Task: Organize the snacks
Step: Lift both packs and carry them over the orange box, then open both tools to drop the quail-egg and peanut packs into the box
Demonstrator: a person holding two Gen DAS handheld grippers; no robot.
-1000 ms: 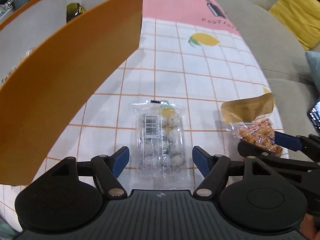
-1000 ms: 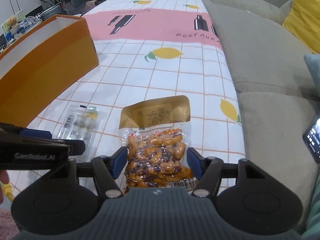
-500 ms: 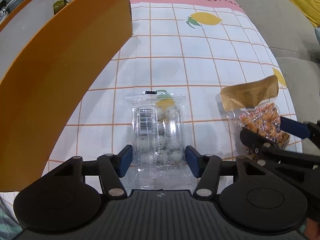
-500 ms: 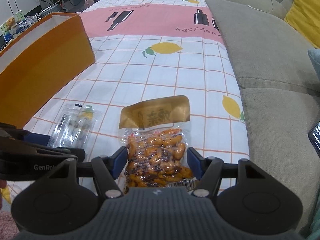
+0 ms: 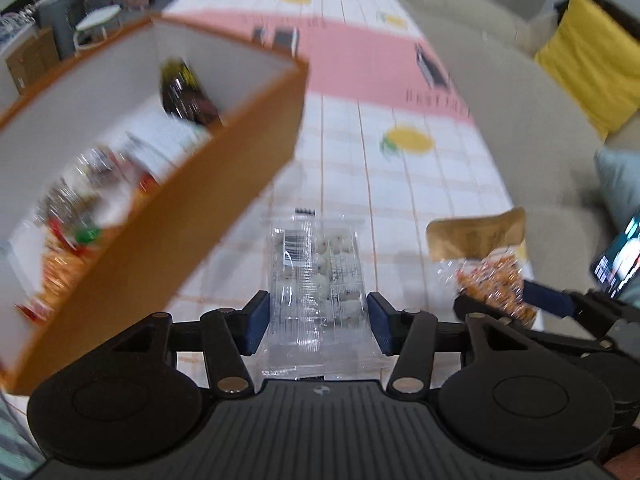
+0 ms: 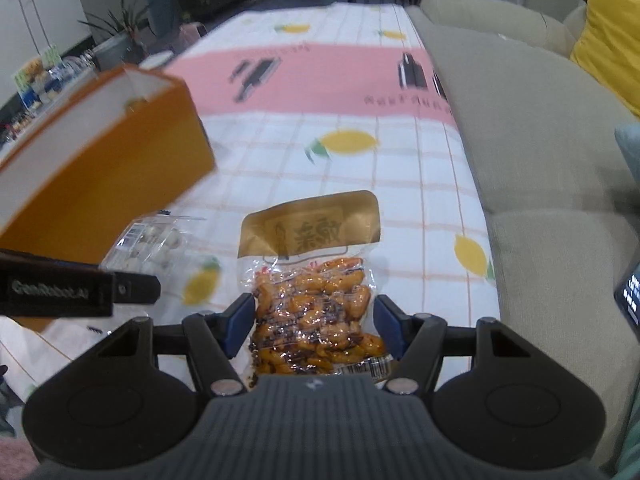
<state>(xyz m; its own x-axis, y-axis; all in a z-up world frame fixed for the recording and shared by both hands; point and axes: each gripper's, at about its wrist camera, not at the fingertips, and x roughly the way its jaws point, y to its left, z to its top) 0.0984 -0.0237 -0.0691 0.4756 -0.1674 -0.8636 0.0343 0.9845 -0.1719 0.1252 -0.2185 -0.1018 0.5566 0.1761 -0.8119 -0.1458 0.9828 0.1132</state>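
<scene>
Here the left wrist view is smeared by motion blur, so the contents of the orange box (image 5: 168,236) read only as red, orange and shiny wrappers plus one dark packet (image 5: 186,96) leaning on the white inner wall; nothing printed on them can be made out. The left hand-held gripper (image 5: 318,322) has just been closing its jaws and now grasps the clear packet (image 5: 316,280) of pale round sweets by its sides, the blue pads pressed on the film; the packet's near end is cut off behind the gripper body, and a barcode label shows on it, unreadable. The right hand-held gripper (image 6: 314,326) is clenched on the peanut packet (image 6: 316,304), a clear pouch of glazed orange nuts with a gold header bearing large characters I cannot read; its lower edge, with a barcode strip, disappears behind the gripper. In the right wrist view the left gripper's side reads "GenRobot.AI". The worktop (image 6: 360,184) carries a checked cloth with lemons and a pink band with blurred lettering. A phone screen (image 6: 630,296) is cropped at the right edge on the grey sofa (image 6: 528,128).
</scene>
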